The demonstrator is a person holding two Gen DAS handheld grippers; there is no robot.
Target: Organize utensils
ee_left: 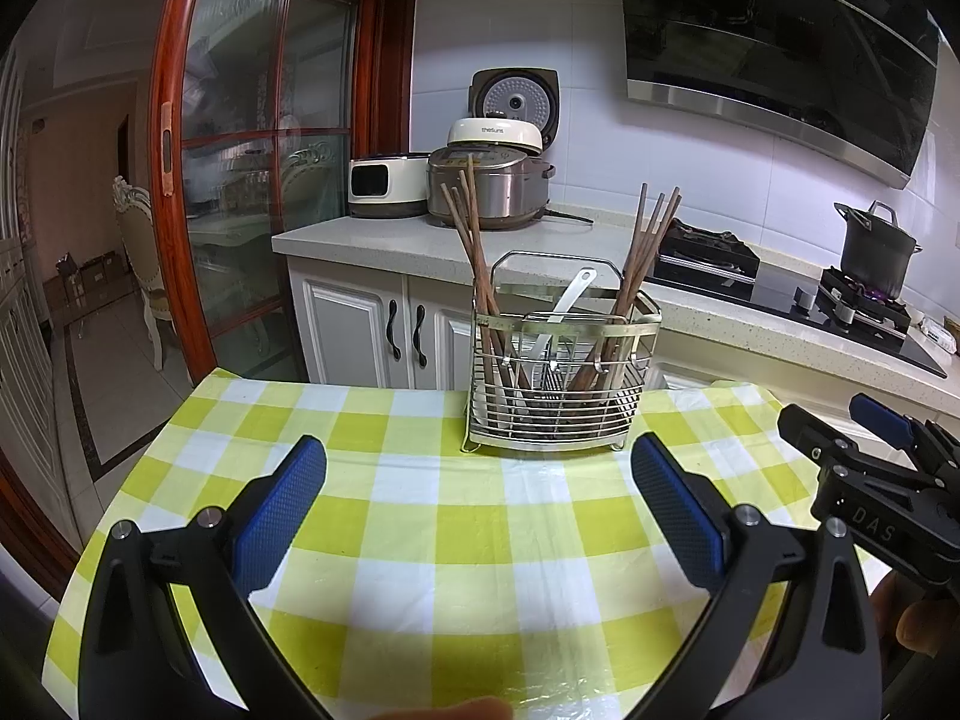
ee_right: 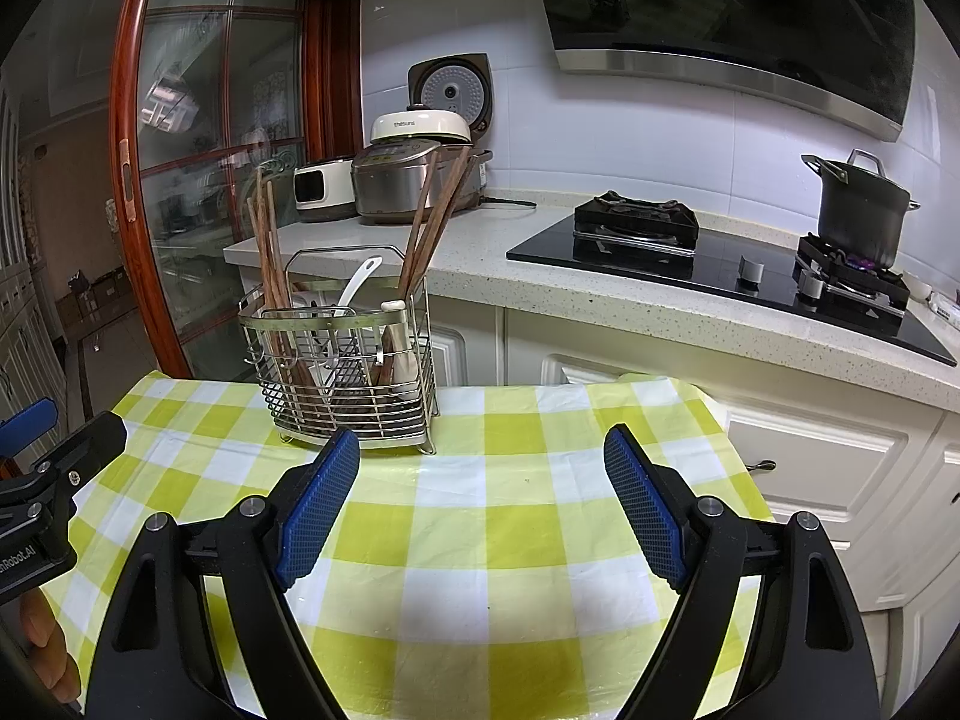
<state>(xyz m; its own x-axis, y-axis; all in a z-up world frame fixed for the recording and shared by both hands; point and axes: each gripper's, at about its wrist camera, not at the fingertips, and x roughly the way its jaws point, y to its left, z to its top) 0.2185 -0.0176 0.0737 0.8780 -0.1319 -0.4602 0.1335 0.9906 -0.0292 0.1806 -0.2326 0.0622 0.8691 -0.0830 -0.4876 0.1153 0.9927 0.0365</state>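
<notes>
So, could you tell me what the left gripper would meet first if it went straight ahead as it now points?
Most likely the wire caddy holding the chopsticks and a white spoon. The left gripper is open over the checked cloth, with nothing between them, though depth is hard to judge.

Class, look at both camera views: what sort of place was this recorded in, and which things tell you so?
Most likely a home kitchen. A dark lidded stockpot sits on a black gas hob set into a speckled stone counter, a black range hood hangs above, and a silver rice cooker stands further along.
</notes>
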